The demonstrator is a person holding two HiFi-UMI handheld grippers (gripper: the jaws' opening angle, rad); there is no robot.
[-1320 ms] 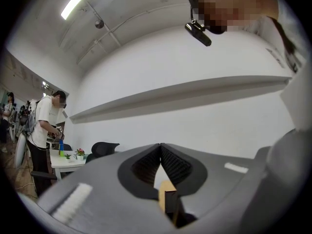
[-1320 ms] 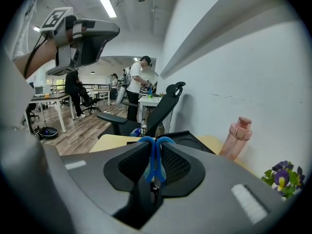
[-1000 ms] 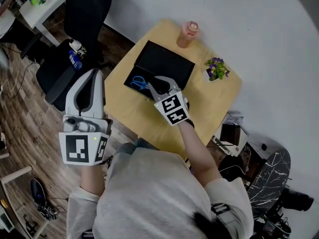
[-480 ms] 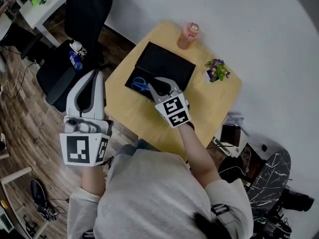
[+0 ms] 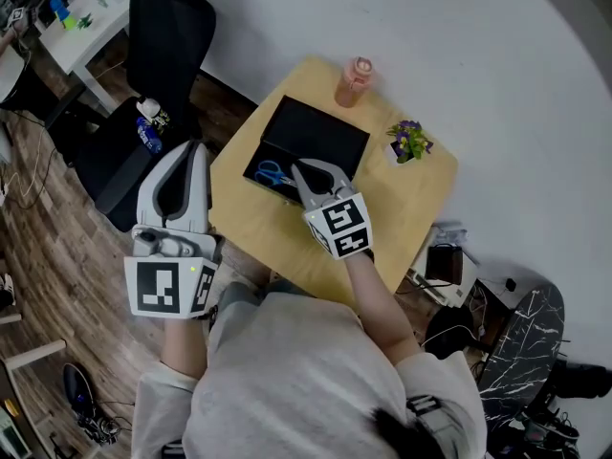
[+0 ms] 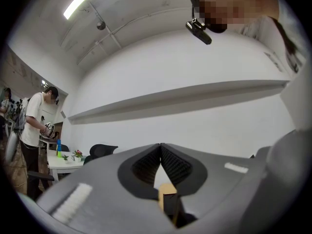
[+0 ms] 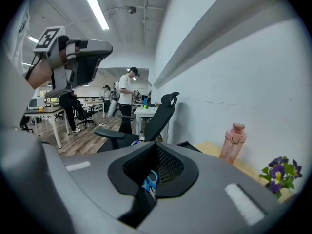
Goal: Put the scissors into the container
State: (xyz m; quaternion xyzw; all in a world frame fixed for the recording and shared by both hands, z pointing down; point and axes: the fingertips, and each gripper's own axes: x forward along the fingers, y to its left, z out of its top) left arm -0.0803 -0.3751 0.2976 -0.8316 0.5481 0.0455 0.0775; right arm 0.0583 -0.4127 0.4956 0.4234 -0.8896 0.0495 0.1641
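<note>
**Scissors lie in the black container; both tools closed and empty**

In the head view the scissors (image 5: 273, 172), with blue handles, lie inside the black container (image 5: 325, 127), at its lower left end. The container sits open on the upper left part of the wooden counter (image 5: 402, 208), which fills the middle of the frame.

The right tool (image 5: 304, 170) reaches from the lower centre of the frame, and its tips are over the container's near edge, just right of the scissors. In the right gripper view its two jaws meet at the tips (image 7: 156, 145) with nothing clamped there. The blue handles of the scissors (image 7: 150, 180) show through the opening below the tips, beyond the jaws rather than held by them.

The left tool (image 5: 188, 151) is at the left of the head view, off the counter's edge and above the wooden floor (image 5: 57, 256), well apart from the container. In the left gripper view its jaws (image 6: 160, 146) are also pressed together at the tips and hold nothing. That view looks up at a white wall.

A pink bottle (image 5: 352, 81) stands upright at the counter's upper edge, just beyond the container. A small pot of purple flowers (image 5: 408, 142) stands to the container's right. Both also show at the right of the right gripper view, the bottle (image 7: 232, 143) and the flowers (image 7: 280, 174). A black office chair (image 5: 167, 36) stands at the upper left of the head view.
</note>
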